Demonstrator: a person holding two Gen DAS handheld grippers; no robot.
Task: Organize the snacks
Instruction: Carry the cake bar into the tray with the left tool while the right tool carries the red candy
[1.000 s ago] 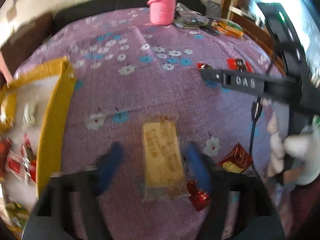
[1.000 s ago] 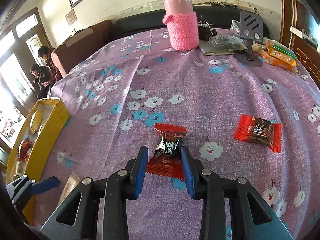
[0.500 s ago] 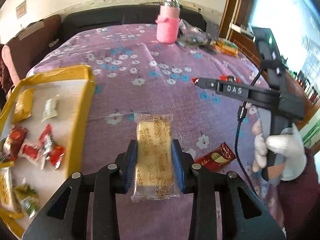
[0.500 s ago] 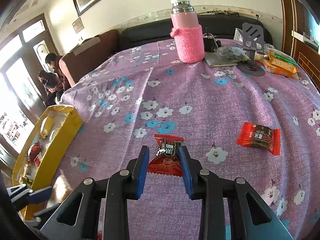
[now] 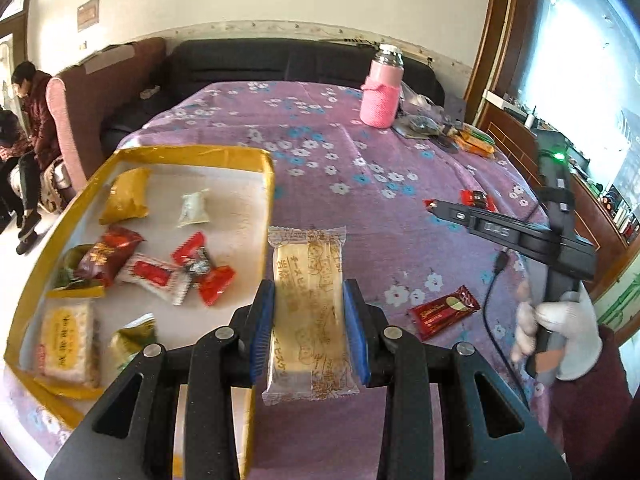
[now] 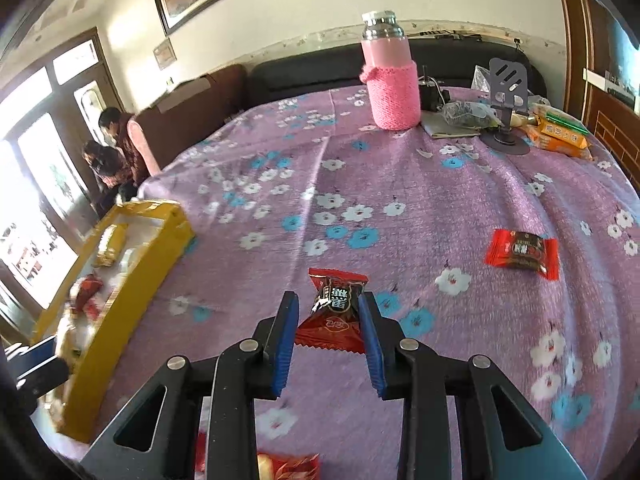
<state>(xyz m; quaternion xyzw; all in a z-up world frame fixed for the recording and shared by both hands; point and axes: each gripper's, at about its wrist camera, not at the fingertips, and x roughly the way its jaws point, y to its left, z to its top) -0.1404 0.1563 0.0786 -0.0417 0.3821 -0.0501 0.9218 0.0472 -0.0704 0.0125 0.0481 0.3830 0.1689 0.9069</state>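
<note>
Left wrist view: the left gripper (image 5: pixel 308 328) has its jaws closed narrowly on one pale cake packet (image 5: pixel 307 312) with brown Japanese lettering, held beside the yellow tray (image 5: pixel 269 184). The right gripper (image 6: pixel 329 328) pinches one red candy (image 6: pixel 334 310) with Chinese characters above the purple cloth (image 6: pixel 400 184); another red candy lies apart.

Cake packet (image 5: pixel 307 312) in left claw (image 5: pixel 308 332)

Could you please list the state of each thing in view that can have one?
left gripper: shut on the pale cake packet, lifted.
right gripper: shut on the red candy.
yellow tray: open, holding snacks.
pink flask: upright, capped.
red wrapper: flat on the cloth, loose.
brown bar: flat on the cloth.
</note>
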